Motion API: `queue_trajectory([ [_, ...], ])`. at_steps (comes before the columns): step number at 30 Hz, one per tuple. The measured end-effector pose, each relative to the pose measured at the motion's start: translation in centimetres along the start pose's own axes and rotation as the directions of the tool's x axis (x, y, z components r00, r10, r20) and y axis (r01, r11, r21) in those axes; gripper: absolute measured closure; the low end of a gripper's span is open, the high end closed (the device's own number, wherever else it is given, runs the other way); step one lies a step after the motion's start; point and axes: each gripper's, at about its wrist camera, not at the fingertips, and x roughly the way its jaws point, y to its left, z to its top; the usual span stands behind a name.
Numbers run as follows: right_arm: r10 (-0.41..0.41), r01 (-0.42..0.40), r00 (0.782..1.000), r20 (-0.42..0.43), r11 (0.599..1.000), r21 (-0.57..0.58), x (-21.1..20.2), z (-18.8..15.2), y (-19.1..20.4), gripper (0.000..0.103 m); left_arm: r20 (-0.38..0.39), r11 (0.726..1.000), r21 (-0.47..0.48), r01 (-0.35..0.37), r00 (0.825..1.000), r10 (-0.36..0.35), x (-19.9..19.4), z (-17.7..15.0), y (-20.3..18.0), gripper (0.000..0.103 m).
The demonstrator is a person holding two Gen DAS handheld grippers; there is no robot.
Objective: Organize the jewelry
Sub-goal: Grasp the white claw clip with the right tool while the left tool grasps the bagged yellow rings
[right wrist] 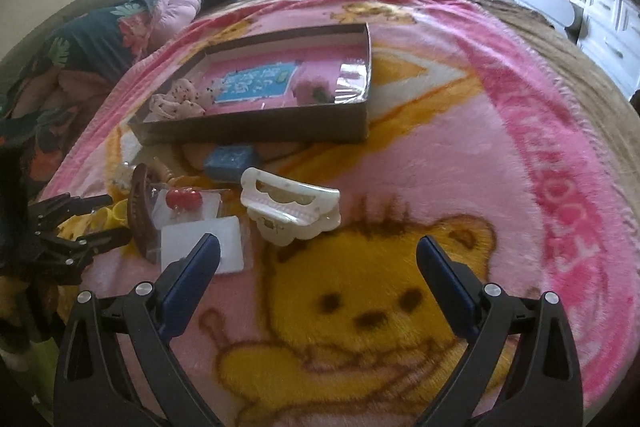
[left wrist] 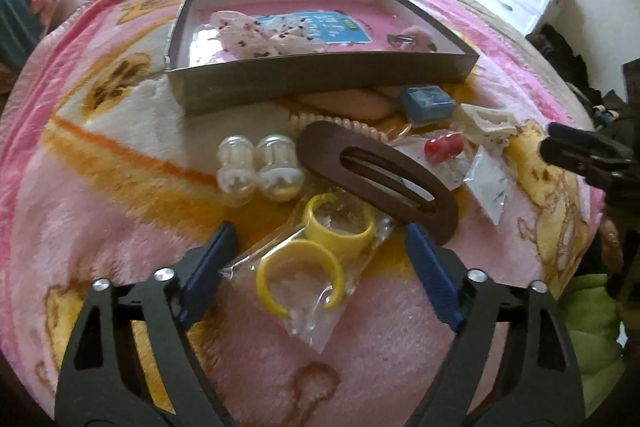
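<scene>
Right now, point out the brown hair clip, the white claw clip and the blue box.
brown hair clip (left wrist: pixel 400 201), left wrist view, solid rim right of its slot
white claw clip (right wrist: pixel 294 205), right wrist view, middle of its body
blue box (right wrist: pixel 231 159), right wrist view, top face

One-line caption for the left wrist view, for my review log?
Open left hand-held gripper poised over bagged yellow rings beside a brown hair clip, with a shallow box behind.

A fleecy pink blanket (right wrist: pixel 460 163) carries a yellow cartoon bear with brown outlines. On it lie two yellow plastic bangles (left wrist: pixel 320 247), a brown oval hair clip (left wrist: pixel 380 179), a white claw clip (right wrist: pixel 290 211), and a small blue box (left wrist: pixel 426 103).
</scene>
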Motion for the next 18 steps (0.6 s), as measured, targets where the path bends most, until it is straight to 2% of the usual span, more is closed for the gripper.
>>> queue_trajectory([
  [1,-0.001,0.001,1.0,-0.004,1.0,0.0,0.4,0.1,0.1,0.005,0.0,1.0,0.001,-0.002,1.0,0.002,0.1,0.1,0.0,0.032],
  [6,-0.005,0.006,1.0,-0.023,1.0,0.008,2.3,1.0,0.3,0.006,0.002,1.0,0.01,0.02,1.0,-0.02,0.4,0.1,-0.4,0.04],
  [8,-0.009,0.01,1.0,-0.028,1.0,0.011,2.9,1.3,0.4,0.006,0.005,0.999,0.012,0.037,0.999,-0.037,0.2,0.0,-0.5,0.052],
  [11,-0.01,0.01,0.999,-0.04,1.0,0.016,3.8,1.6,0.7,0.007,0.01,0.998,0.005,0.059,0.998,-0.059,0.1,-0.2,-0.6,0.058],
  [14,-0.011,0.012,0.999,-0.048,1.0,0.015,4.5,1.8,1.0,0.014,0.019,0.998,0.002,0.07,0.997,-0.07,-0.2,-0.4,-0.6,0.063],
  [18,-0.026,0.026,0.998,-0.052,1.0,-0.006,5.3,2.0,1.5,0.026,0.025,0.996,-0.018,0.087,0.996,-0.086,-0.8,-0.9,-0.3,0.065],
])
